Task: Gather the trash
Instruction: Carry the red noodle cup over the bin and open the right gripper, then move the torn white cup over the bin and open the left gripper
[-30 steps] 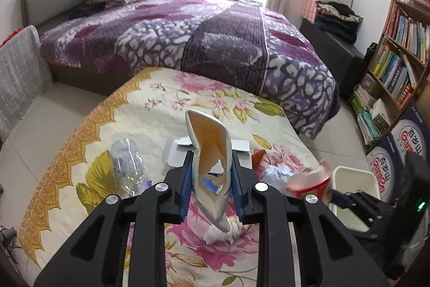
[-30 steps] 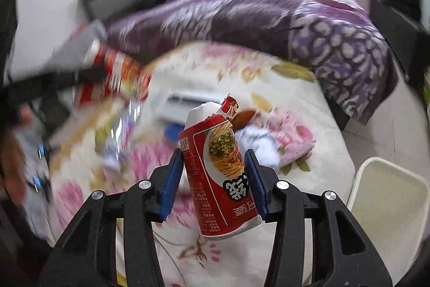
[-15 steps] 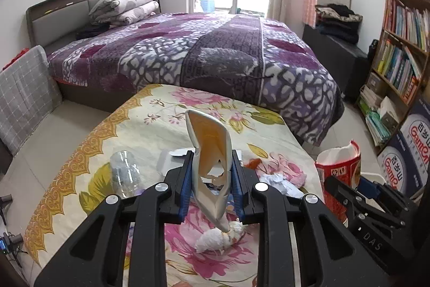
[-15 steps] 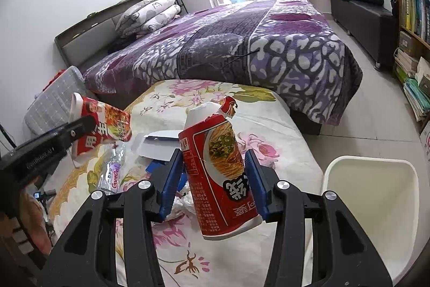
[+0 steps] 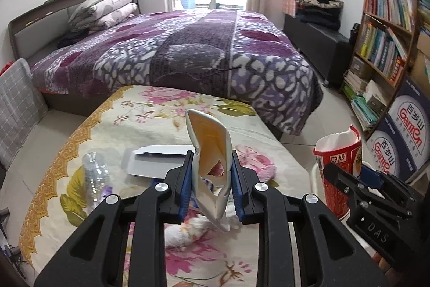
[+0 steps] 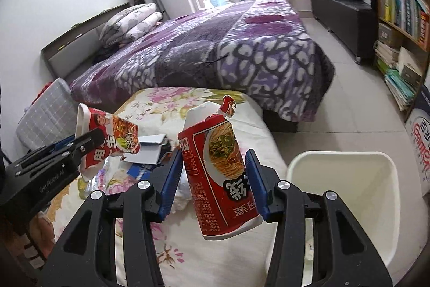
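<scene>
A bed (image 5: 188,50) with a purple patterned cover fills the far half of the room, and a bookshelf (image 5: 387,45) stands along the right wall. Nearer is the desk (image 5: 134,120) under a flowered cloth, its far edge just short of the bed's foot. A white bin (image 6: 346,184) stands on the floor at the desk's right side.

The right gripper (image 6: 213,179) holds a red noodle cup (image 6: 217,179) upside down and tilted, above the near right edge of the desk and just left of the bin; the jaws are clamped on the cup's sides. The left gripper (image 5: 211,184) is clamped on a flattened noodle cup (image 5: 212,160), squashed thin between the blue pads (image 5: 185,187), its pale inside facing the camera and a torn hole in its wall. It hangs above the near middle of the desk.

On the desk lie a flat white carton (image 5: 158,160) in the middle, a crushed clear bottle (image 5: 95,179) to its left, and a crumpled white tissue (image 5: 185,233) close under the left gripper.
</scene>
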The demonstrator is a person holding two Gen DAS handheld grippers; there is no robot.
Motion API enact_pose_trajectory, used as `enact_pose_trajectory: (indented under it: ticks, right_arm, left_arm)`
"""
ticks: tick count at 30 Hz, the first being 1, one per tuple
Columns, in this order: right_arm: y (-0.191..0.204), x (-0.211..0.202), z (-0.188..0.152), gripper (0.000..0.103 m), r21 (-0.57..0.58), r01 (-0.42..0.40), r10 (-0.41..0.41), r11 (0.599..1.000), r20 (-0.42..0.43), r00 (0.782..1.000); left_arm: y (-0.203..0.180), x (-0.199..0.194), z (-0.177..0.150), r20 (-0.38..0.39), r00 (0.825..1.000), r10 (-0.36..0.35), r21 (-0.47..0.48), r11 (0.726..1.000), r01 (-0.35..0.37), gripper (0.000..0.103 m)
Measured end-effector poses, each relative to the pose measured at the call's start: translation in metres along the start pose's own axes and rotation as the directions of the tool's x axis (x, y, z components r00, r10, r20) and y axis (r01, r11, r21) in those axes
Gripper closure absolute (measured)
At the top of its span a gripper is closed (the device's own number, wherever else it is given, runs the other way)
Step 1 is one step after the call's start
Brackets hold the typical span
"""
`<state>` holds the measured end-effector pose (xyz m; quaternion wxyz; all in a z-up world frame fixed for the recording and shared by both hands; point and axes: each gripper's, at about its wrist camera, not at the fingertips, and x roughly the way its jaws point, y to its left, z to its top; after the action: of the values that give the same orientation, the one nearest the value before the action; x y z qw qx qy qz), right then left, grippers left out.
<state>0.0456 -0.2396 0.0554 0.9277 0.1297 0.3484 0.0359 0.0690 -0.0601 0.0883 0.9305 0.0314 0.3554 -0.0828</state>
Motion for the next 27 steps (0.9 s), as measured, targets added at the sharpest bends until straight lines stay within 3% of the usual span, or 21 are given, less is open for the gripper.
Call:
enact_pose_trajectory:
  ticks: [9,14,18,22,27]
  right_arm:
    - [-0.055,-0.016,0.003,0.054,0.134,0.107,-0.106,0.985,-0.015,0.994]
    - [-0.084,-0.028,0.004,0.049,0.208,0.209,-0.211,0.955,-0.015,0.977]
    - [-0.101,-0.044,0.004,0.028,0.246,0.272,-0.284,0.931,0.017,0.959]
    - [-0.113,-0.055,0.006,0.015,0.272,0.307,-0.329,0.912,0.039,0.944]
    - [-0.135,-0.071,0.005,0.007,0.326,0.331,-0.364,0.885,0.044,0.930]
  left_arm:
    - [-0.043,0.008,-0.006,-0.026,0.998,-0.050,0.054,0.997,0.051,0.077]
    - [-0.068,0.012,-0.012,-0.052,0.995,-0.090,0.080,0.992,0.094,0.077]
    - [-0.088,0.015,-0.017,-0.070,0.990,-0.123,0.103,0.986,0.130,0.077]
    - [-0.109,0.016,-0.021,-0.087,0.984,-0.152,0.124,0.979,0.163,0.077]
    - [-0.131,0.020,-0.025,-0.115,0.974,-0.194,0.127,0.970,0.208,0.076]
